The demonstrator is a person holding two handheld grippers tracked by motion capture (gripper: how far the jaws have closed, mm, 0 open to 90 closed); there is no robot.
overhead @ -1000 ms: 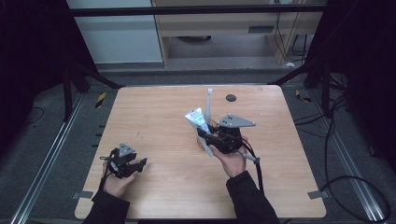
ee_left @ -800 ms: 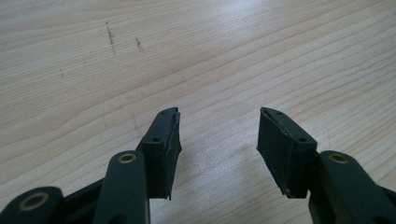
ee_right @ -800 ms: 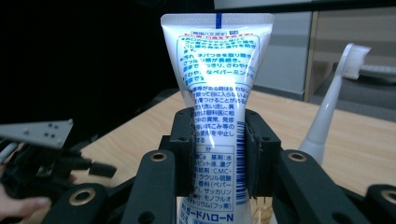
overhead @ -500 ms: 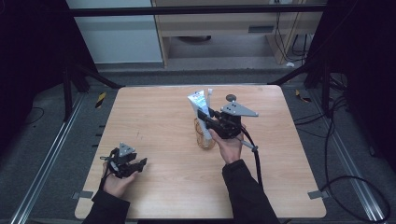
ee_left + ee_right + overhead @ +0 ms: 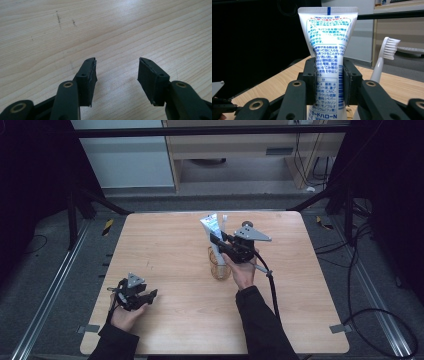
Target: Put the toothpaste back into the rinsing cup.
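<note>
Right gripper view shows our right gripper [image 5: 329, 81] clamped on a toothpaste tube [image 5: 328, 42], crimped end up, above an amber cup [image 5: 219, 268] holding a toothbrush [image 5: 384, 56]. We judge it light, soft, slippery; mid-body suits. Our left gripper [image 5: 117, 75] rests open.

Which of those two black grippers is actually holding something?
The right gripper: its jaws clamp a white toothpaste tube beside a toothbrush. The left gripper stands open over bare table.

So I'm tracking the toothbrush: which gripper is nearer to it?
Right. The right gripper grips the toothpaste tube beside the toothbrush; the left gripper rests far off near the table's front.
</note>
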